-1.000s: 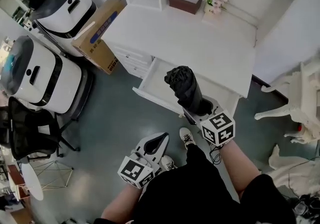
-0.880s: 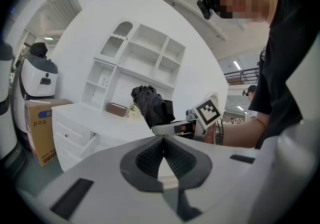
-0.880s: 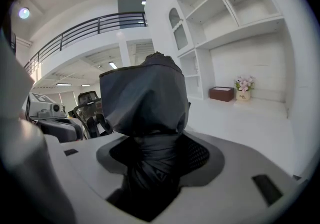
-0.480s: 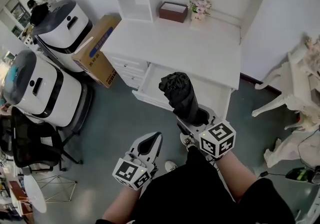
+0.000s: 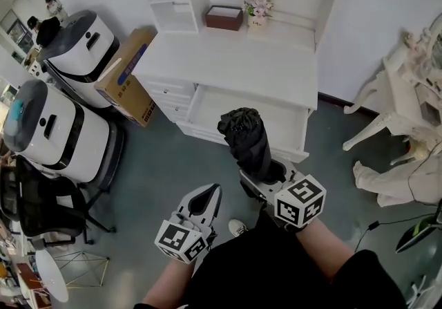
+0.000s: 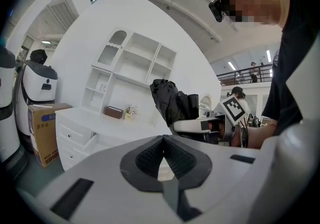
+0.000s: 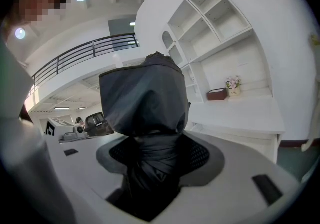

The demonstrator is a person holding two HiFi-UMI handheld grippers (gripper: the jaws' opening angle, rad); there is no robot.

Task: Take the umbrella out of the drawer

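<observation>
A folded black umbrella point(image 5: 247, 140) stands tilted up in my right gripper point(image 5: 266, 175), which is shut on its lower end. It is held in the air in front of the open white drawer point(image 5: 228, 115) of the desk point(image 5: 235, 59). In the right gripper view the umbrella point(image 7: 145, 102) fills the middle, pinched between the jaws of the right gripper point(image 7: 152, 160). My left gripper point(image 5: 209, 195) hangs lower left, shut and empty, over the floor. From the left gripper point(image 6: 163, 140) view the umbrella point(image 6: 167, 101) shows at centre right.
A cardboard box point(image 5: 126, 76) leans at the desk's left, beside two white machines point(image 5: 77, 36) point(image 5: 48, 126) and a black office chair point(image 5: 34, 193). A brown box point(image 5: 222, 17) and flowers point(image 5: 257, 9) sit at the desk's back. A white ornate chair point(image 5: 387, 117) stands to the right.
The right gripper has drawn the umbrella back and away from the drawer. The desk now lies farther off in the head view. The left gripper stays shut and low.
</observation>
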